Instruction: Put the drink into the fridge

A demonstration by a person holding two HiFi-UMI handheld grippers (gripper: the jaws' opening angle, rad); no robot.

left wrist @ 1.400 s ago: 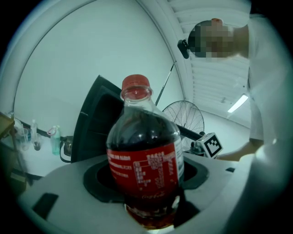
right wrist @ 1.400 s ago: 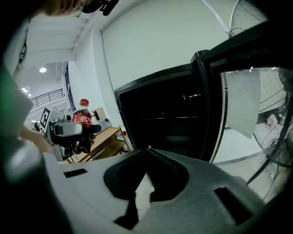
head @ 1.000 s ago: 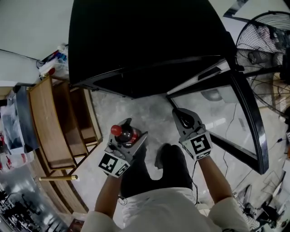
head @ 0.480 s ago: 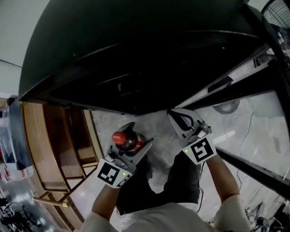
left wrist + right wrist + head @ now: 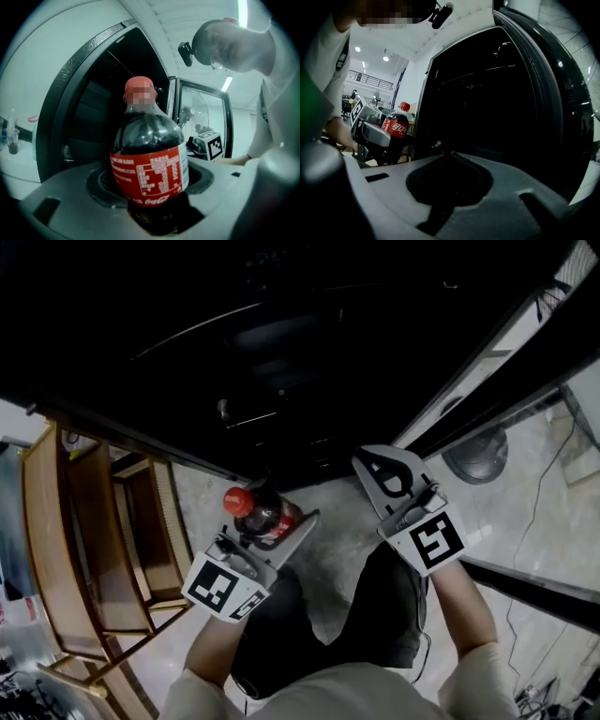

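A cola bottle (image 5: pixel 266 518) with a red cap and red label stands upright in my left gripper (image 5: pixel 277 506), whose jaws are shut on its dark body. In the left gripper view the bottle (image 5: pixel 149 168) fills the middle, in front of the black fridge (image 5: pixel 93 117). The fridge (image 5: pixel 281 352) stands open, and its dark inside spans the top of the head view. My right gripper (image 5: pixel 375 468) is shut and holds nothing, to the right of the bottle near the glass door (image 5: pixel 511 381). From the right gripper (image 5: pixel 447 157) I see the bottle (image 5: pixel 396 125) at the left, short of the fridge opening (image 5: pixel 483 93).
A wooden shelf unit (image 5: pixel 84 521) stands at the left, close to the fridge's side. The open glass door's lower frame (image 5: pixel 525 577) runs along the right, with a fan base (image 5: pixel 478 460) showing through the glass. The person's dark-clad legs (image 5: pixel 319 624) are below the grippers.
Both grippers have sunk and come closer to the fridge, whose dark opening now fills the top of the head view. The bottle has stayed in the left gripper.
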